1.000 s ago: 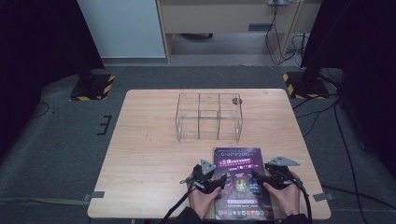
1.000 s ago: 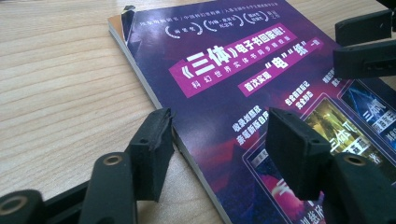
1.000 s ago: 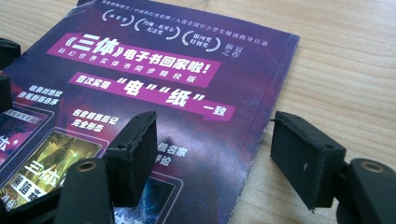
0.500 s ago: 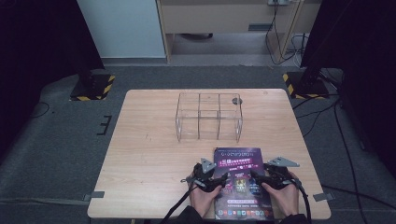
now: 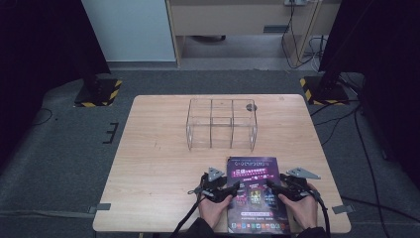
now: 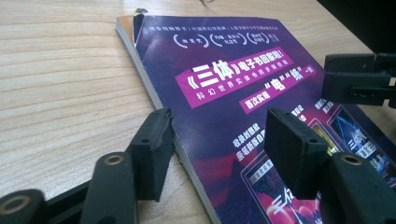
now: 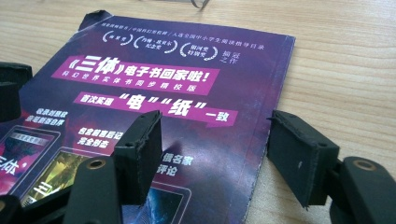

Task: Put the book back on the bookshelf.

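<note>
A book with a purple cover [image 5: 255,196] lies flat near the table's front edge, between the person's two hands. My left gripper [image 5: 236,188] stands over its left edge. One jaw rests on the wood beside the spine and the other over the cover [image 6: 219,128]. My right gripper [image 5: 271,186] straddles the right edge the same way [image 7: 215,126]. Both grippers are open. Their jaws have just been closing a little, with the book's edge between them but not pinched. The book's far left corner [image 6: 138,13] is dog-eared.
A clear acrylic organiser [image 5: 221,124] with several compartments stands at the middle back of the wooden table [image 5: 158,163]. A small dark round object [image 5: 250,106] lies behind it. The table's front edge runs just below the hands.
</note>
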`<state>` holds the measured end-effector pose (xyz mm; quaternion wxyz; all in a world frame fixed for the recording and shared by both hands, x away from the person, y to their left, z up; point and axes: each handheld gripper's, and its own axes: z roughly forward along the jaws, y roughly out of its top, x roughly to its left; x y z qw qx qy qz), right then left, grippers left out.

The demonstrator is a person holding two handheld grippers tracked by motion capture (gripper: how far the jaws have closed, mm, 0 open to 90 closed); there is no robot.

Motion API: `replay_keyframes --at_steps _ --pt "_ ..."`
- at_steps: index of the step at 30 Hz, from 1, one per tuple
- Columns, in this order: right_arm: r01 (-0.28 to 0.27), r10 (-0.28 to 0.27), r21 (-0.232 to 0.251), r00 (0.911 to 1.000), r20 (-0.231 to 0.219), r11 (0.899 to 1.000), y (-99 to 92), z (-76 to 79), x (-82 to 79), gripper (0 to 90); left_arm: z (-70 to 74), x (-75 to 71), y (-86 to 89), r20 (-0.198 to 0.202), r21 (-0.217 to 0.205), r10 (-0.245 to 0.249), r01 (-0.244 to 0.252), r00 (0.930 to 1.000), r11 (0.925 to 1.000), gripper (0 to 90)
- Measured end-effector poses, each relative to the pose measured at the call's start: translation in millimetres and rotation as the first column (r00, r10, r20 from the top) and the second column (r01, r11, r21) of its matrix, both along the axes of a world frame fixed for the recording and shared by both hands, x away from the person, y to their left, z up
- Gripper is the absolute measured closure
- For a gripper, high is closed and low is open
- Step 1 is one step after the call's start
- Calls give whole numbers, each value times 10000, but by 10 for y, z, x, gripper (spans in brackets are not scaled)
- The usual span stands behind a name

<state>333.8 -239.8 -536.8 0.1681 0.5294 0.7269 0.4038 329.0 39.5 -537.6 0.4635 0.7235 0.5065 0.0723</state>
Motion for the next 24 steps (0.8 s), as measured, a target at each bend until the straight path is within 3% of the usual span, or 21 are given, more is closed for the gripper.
replay_keyframes --at_steps 3,6,12,13,16,18,24 --pt "120 -117 348 9999 -73 9993 -28 -3 2 373 3 -12 5 115 -139 38 -36 9999 9999 421" --pt "159 -156 434 9998 -83 9989 -37 -4 3 379 17 -23 29 237 -577 65 -52 9997 9983 433" --pt "176 -169 498 9998 -137 9986 -43 -3 3 381 82 -55 31 787 -1442 -236 348 9966 9889 436" --pt "178 -171 585 9998 -132 9981 -50 -5 7 384 92 -59 20 876 -1667 -372 515 9955 9847 428" --pt "208 -197 657 9997 -176 9976 -54 -4 6 384 87 -55 3 954 -1834 -603 771 9936 9800 416" --pt "172 -161 672 9997 -181 9976 -60 -5 7 384 74 -57 -23 948 -1793 -695 857 9931 9800 402" --pt "149 -136 674 9997 -192 9976 -61 -4 8 386 19 -42 -66 1052 -933 -899 999 9904 9906 373"
